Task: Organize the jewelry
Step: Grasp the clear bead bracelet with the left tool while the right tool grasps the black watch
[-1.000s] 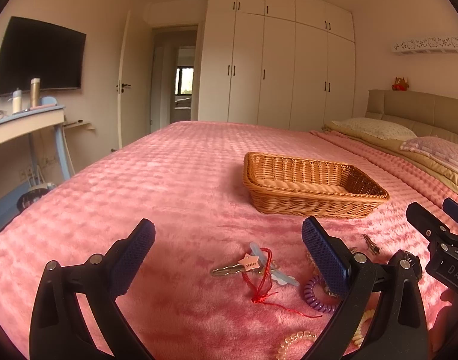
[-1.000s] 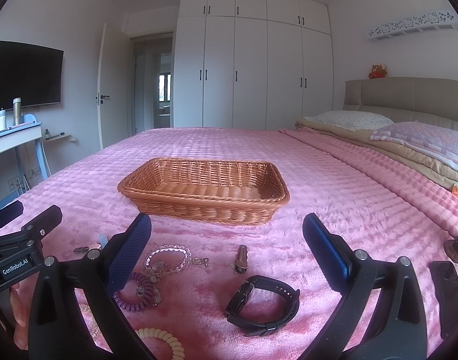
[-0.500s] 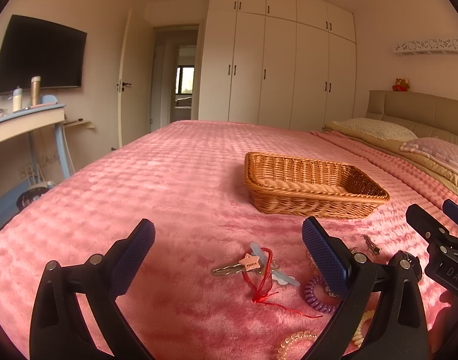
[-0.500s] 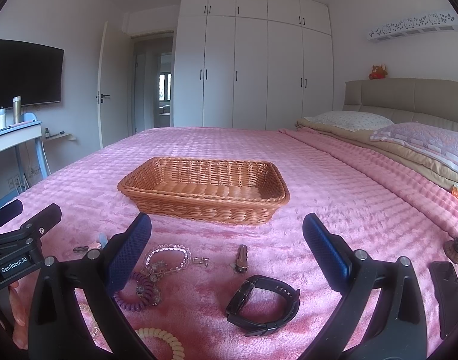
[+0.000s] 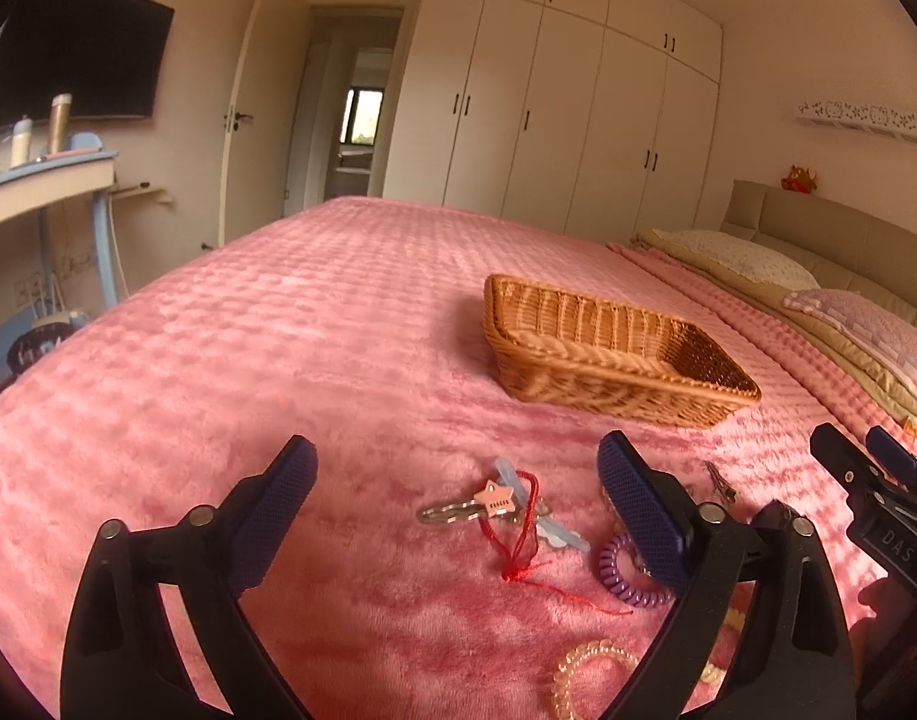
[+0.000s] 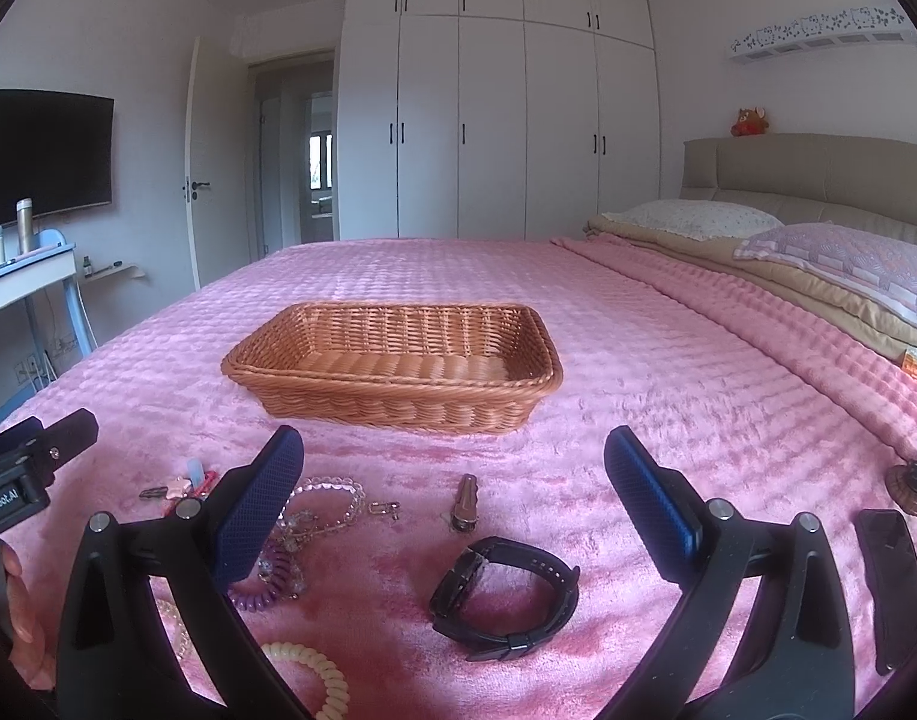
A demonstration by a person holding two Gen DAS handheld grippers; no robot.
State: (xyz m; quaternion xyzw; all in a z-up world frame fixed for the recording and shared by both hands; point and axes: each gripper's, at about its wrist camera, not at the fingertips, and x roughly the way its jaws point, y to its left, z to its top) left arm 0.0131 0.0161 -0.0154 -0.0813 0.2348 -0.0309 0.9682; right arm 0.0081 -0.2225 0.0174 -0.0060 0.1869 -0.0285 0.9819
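We see the bed (image 6: 638, 372) under a pink blanket, and on it the basket (image 6: 398, 360), our landmark, with nothing visible inside. Nearer than the basket lies all the jewelry. The left claw (image 5: 452, 516) is spread wide, its jaws closing, and nothing is pinched; the keys (image 5: 488, 501) with a red cord (image 5: 521, 534) lie on the blanket between its fingers, below the basket's near left corner. The purple coil (image 5: 623, 570) is partly hidden behind its right finger, and a clear coil (image 5: 584, 669) is cut off behind its arm. The right claw (image 6: 452, 504) is spread wide and holds nothing; the watch (image 6: 506, 594) lies between its fingers, nearer than the basket's front wall, and the small clip (image 6: 464, 498) lies between watch and basket. The bead bracelet (image 6: 332, 501) is half hidden by its left finger. The cream coil (image 6: 314, 675) runs off the lower edge.
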